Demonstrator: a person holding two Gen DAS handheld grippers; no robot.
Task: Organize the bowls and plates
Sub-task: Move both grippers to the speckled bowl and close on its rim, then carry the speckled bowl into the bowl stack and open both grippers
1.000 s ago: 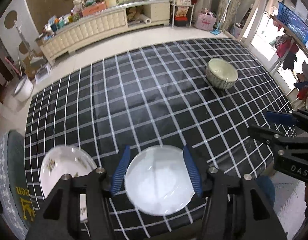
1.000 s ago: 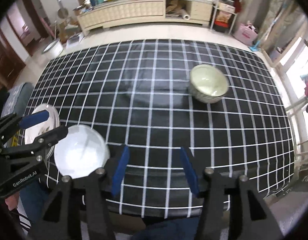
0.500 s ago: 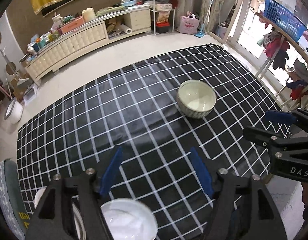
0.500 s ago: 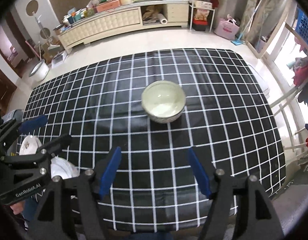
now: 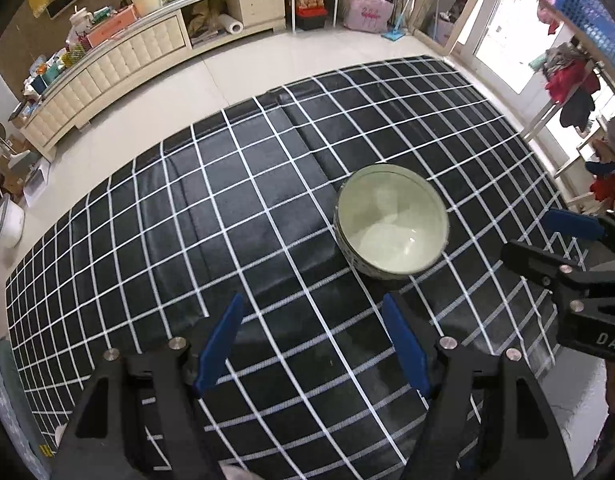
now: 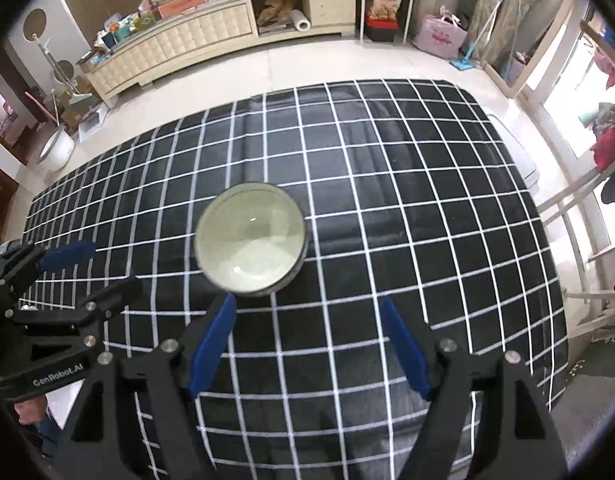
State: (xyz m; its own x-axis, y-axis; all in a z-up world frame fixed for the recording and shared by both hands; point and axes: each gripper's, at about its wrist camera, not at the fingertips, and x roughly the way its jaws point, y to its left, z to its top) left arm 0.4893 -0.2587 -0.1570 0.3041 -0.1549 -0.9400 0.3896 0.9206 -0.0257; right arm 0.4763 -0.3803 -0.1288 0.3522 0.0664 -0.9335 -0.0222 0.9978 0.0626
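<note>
My right gripper (image 6: pixel 307 338) hangs empty, its jaws opening, and my left gripper (image 5: pixel 313 338) gapes empty too. The bowl (image 6: pixel 250 238) sits just ahead on the checked tabletop (image 6: pixel 427 200). Closing off-centre on its rounded wall could tip or skid it.

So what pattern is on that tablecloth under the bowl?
Black with a white grid of thin lines, tablecloth; clearest in the right wrist view.

A home living room: long cream sideboard (image 6: pixel 195 40), hanging laundry (image 5: pixel 571 84).
</note>
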